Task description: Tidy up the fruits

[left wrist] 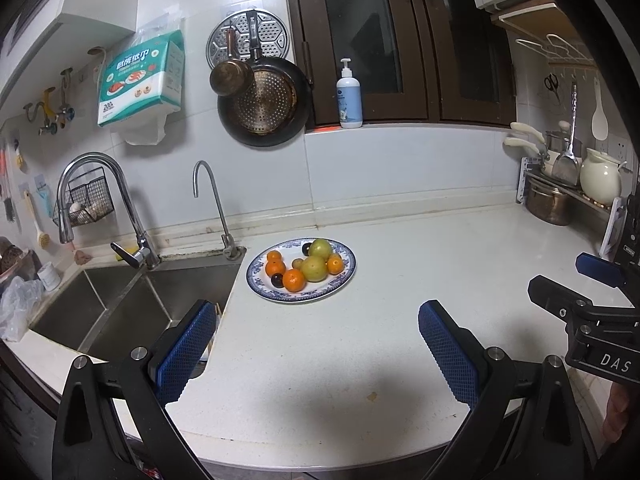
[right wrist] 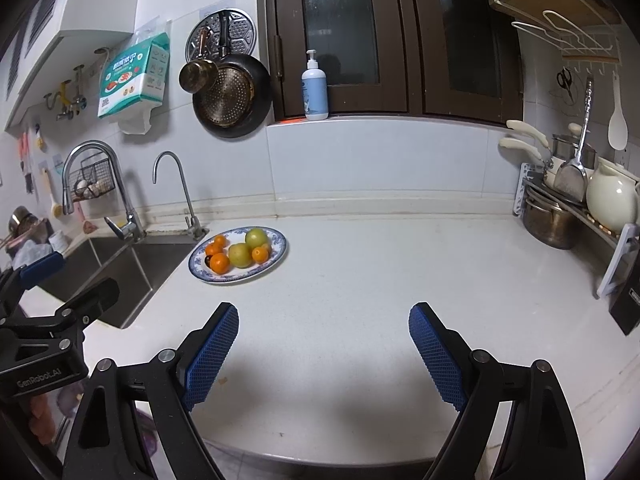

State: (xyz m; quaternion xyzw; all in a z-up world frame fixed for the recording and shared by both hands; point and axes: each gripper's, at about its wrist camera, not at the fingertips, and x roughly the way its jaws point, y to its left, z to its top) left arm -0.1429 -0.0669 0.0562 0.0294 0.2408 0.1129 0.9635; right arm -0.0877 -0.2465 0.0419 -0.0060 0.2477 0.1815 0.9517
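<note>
Left gripper [left wrist: 316, 344] and right gripper [right wrist: 324, 346] both hung with jaws wide apart, nothing between them, above the near counter [right wrist: 380, 280]. Fruits [left wrist: 306, 266] sat piled on the plate [left wrist: 348, 276], far-left beside the sink [left wrist: 132, 304].

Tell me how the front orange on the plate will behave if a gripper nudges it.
The orange is round, so it would probably roll. It rests against a green fruit, so that may shift too. The shallow plate rim may not stop it.
</note>
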